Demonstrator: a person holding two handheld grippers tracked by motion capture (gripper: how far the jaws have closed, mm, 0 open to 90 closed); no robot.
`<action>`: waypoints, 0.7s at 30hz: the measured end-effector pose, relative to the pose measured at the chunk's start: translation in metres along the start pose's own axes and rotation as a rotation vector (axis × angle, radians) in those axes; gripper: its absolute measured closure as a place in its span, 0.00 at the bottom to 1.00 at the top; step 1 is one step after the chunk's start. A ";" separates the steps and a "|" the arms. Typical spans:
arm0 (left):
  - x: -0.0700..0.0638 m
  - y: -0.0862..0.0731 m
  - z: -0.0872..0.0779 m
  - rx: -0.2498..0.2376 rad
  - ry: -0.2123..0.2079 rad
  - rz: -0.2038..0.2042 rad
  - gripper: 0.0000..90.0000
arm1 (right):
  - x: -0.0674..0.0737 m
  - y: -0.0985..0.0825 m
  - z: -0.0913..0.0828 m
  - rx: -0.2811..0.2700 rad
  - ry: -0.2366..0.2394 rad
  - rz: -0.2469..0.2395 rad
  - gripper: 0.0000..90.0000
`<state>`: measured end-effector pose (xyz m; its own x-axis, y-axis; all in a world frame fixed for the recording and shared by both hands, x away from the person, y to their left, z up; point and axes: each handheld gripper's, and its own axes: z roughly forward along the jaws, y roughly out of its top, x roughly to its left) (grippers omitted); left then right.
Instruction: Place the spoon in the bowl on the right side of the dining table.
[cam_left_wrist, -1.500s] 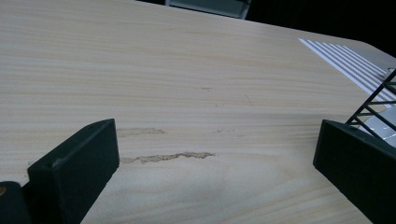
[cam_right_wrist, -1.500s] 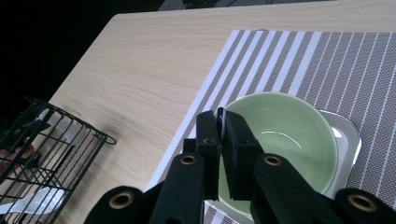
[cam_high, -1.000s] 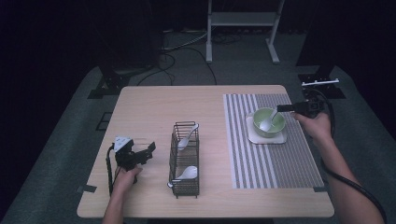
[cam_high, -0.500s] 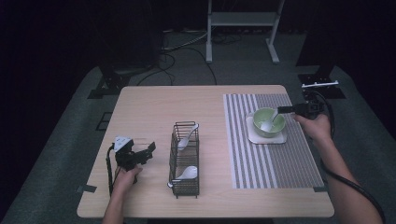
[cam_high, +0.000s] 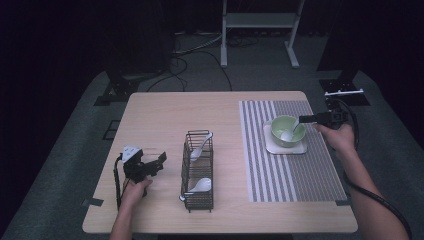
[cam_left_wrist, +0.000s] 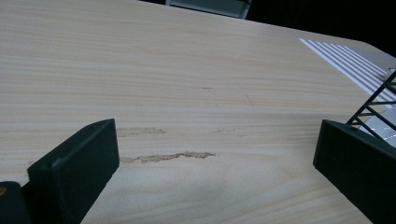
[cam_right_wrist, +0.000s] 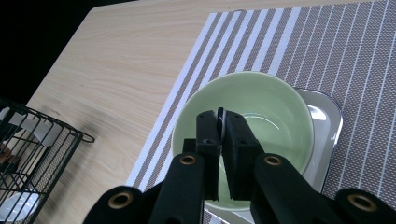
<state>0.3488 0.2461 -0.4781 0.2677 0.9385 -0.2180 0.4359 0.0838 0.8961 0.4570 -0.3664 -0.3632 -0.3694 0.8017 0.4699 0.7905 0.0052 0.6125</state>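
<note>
High view: right gripper (cam_high: 303, 119) held at the far right of the wooden table (cam_high: 165, 115), over the right rim of a pale green bowl (cam_high: 286, 126), jaws clamped on the handle of a white spoon (cam_high: 290, 133) whose scoop end dips into the bowl. Bowl seated on a small square tray (cam_high: 302, 148), tray lying on a striped placemat (cam_high: 310, 175) on the right part of the table. Near the middle, a black wire rack (cam_high: 189, 177) holding two more white spoons (cam_high: 199, 186), one at its far end, one at its near end. Left gripper (cam_high: 159, 162) resting near the left edge, just left of the rack, jaws spread apart with nothing between them.

Left gripper view: two black jaws set wide at the bottom corners, bare wood grain between them, a corner of the wire rack at the right edge, a strip of the placemat farther off.

Right gripper view: jaws drawn together on the thin white spoon handle, directly above the green bowl; tray beneath it, placemat stripes around, wire rack at the lower left.
</note>
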 end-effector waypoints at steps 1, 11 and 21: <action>0.000 0.000 0.000 -0.001 0.000 0.000 0.00 | 0.000 0.000 0.000 -0.001 0.000 0.001 0.94; 0.000 0.000 0.000 0.000 -0.001 -0.001 0.00 | -0.001 -0.001 0.000 -0.003 -0.002 0.002 0.94; 0.000 0.000 0.000 0.000 0.000 -0.001 0.00 | -0.006 -0.003 -0.003 -0.007 -0.016 0.008 0.92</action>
<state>0.3487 0.2462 -0.4781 0.2672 0.9385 -0.2184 0.4357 0.0845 0.8961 0.4556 -0.3728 -0.3655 -0.3552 0.8111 0.4647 0.7898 -0.0055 0.6133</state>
